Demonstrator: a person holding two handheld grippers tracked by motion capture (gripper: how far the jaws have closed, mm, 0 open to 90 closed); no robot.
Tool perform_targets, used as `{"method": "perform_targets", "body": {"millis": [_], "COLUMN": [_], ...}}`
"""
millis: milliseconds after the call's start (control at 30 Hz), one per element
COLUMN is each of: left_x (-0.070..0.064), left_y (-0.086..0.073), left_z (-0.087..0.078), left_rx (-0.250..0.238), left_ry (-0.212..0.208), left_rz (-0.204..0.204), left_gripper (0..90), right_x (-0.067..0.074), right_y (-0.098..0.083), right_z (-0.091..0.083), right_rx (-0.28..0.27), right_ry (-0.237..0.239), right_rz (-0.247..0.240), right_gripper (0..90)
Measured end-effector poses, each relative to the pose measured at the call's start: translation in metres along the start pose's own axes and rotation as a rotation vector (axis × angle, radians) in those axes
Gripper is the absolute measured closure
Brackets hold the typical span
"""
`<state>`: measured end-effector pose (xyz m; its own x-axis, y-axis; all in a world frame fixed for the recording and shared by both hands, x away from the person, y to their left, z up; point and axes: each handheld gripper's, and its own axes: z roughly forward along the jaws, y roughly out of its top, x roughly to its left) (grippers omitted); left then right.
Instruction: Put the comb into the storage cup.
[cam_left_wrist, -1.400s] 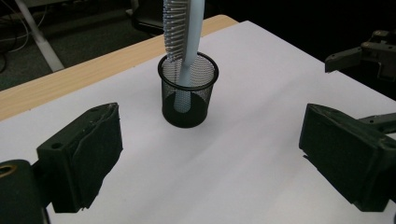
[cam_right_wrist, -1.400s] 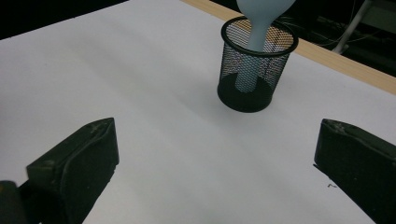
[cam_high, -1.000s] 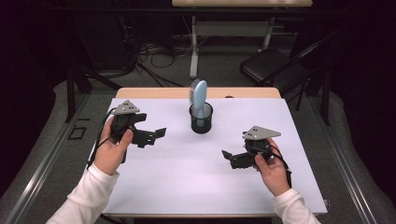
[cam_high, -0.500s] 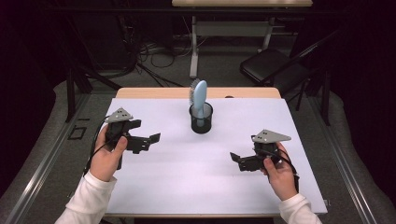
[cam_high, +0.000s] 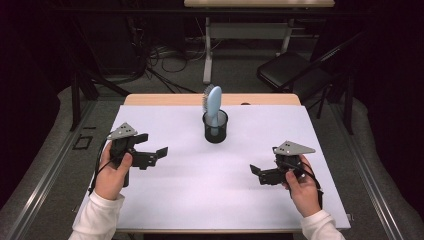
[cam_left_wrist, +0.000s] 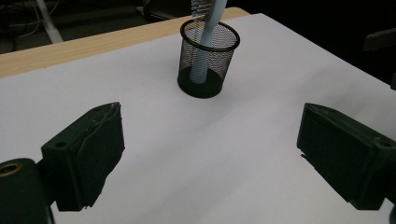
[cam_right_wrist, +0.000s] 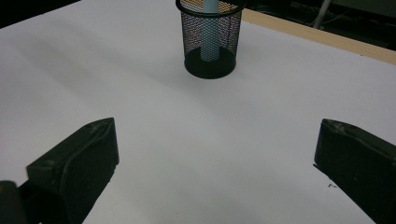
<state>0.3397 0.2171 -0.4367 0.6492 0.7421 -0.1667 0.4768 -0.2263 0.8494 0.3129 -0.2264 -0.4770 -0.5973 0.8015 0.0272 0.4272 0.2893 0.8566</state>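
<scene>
1. Dark surroundings framed the scene: cables on the floor, a folding chair (cam_high: 292, 70) at the back right, and a second desk behind. In front lay the worktop (cam_high: 165, 200), covered by a white sheet, with a wooden strip bare along its far edge.

2. At the left, the left tool (cam_high: 152, 152) hovered low over the sheet, held in the person's left hand (cam_high: 112, 172). Its jaws stood wide apart with nothing between them, and it pointed inward toward the middle.

3. In the middle, toward the far edge, stood a black mesh cup (cam_high: 215, 127), upright. A pale blue hairbrush (cam_high: 214, 102) stood in it handle down, the bristled head rising above the rim and leaning slightly.

4. At the right, the right tool (cam_high: 260, 172) sat low near the front, in the right hand (cam_high: 302, 187). Its jaws were likewise spread wide and empty, aimed at the cup.

5. Judging from this, the work was at the approach stage: neither tool had reached the brush, and both were well apart from the cup.

6. The next move would likely call for one tool to travel to the brush head or its exposed neck and close on it above the rim, possibly while the other steadied the cup.

7. Nothing lay between tools and cup. The light cup might tip or drag along if the brush were pulled at an angle.
</scene>
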Motion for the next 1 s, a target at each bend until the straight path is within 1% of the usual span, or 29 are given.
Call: {"method": "perform_targets", "body": {"millis": [67,200,367,467,633,767,1000], "left_x": [0.002,0.004,0.006,0.006,0.007,0.007,0.011], "left_y": [-0.003,-0.009,-0.014,-0.016,-0.019,-0.023,-0.029], "left_z": [0.0,0.0,0.0,-0.001,-0.001,0.0,-0.001], "left_rx": [-0.001,0.0,-0.009,-0.022,-0.022,-0.024,-0.037], "left_ry": [0.003,0.011,0.008,0.008,0.011,0.009,0.012], "left_rz": [-0.006,-0.006,-0.009,-0.006,0.006,0.007,-0.004], "left_gripper": [7.9,8.0,8.0,8.0,7.8,7.7,7.7], "right_x": [0.0,0.002,0.001,0.001,-0.002,-0.002,-0.001], "right_y": [-0.001,-0.002,-0.005,-0.006,-0.009,-0.011,-0.014], "right_z": [0.0,-0.001,-0.001,-0.001,-0.001,-0.001,-0.001], "right_rx": [0.003,0.006,0.007,0.008,0.008,0.009,0.007], "right_ry": [0.0,0.001,-0.004,-0.007,-0.017,-0.018,-0.021], "right_rz": [0.0,-0.002,-0.001,-0.002,0.004,0.007,0.006], "right_gripper": [0.0,0.0,0.0,0.0,0.0,0.0,0.0]}}
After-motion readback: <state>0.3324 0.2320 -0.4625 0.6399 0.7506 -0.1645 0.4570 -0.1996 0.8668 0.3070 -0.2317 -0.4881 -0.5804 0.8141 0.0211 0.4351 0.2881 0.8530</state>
